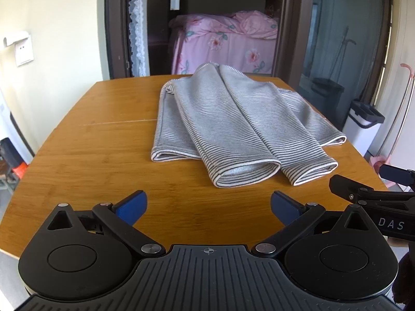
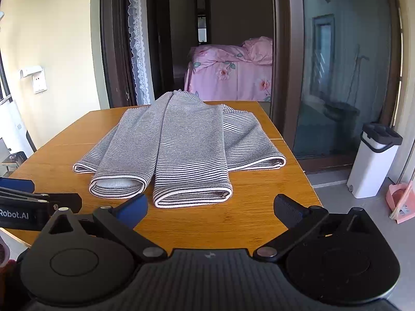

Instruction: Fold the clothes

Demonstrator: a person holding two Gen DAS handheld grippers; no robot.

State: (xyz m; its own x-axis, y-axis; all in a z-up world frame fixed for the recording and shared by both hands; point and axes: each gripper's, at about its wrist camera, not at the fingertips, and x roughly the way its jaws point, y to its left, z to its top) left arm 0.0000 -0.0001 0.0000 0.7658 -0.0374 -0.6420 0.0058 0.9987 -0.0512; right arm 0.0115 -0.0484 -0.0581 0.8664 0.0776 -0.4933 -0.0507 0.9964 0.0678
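- A grey striped garment (image 1: pixel 233 119) lies on a wooden table (image 1: pixel 90 155), straight ahead of both pairs of tongs.
- The garment is partly folded: both long sleeves are laid down over the body and run towards the tongs, side by side, their open cuffs nearest.
- The left gripper (image 1: pixel 208 204) hovers over bare table just short of the cuffs. Its two blue-padded fingers (image 1: pixel 132 204) stand wide apart with nothing between them.
- From the left gripper, the two cuffs lie just ahead and slightly to the right; the folded hem of the body sits further ahead on the left.
- The right gripper (image 2: pixel 211 207) also hovers over the near table edge, fingers spread fully apart and empty, touching no cloth.
- From the right gripper, one cuff lies directly ahead, just beyond the gap between its fingers; the other cuff lies ahead and to the left.
- The two tongs sit side by side near each other: part of the right one shows at the right edge of the left view, and part of the left one at the left edge of the right view.
- Far beyond the table, through an open doorway, stands a bed with pink floral bedding (image 1: pixel 228 39).
- To the right of the tongs, on the floor, stands a white bin (image 2: pixel 373 165) with a dark lid.
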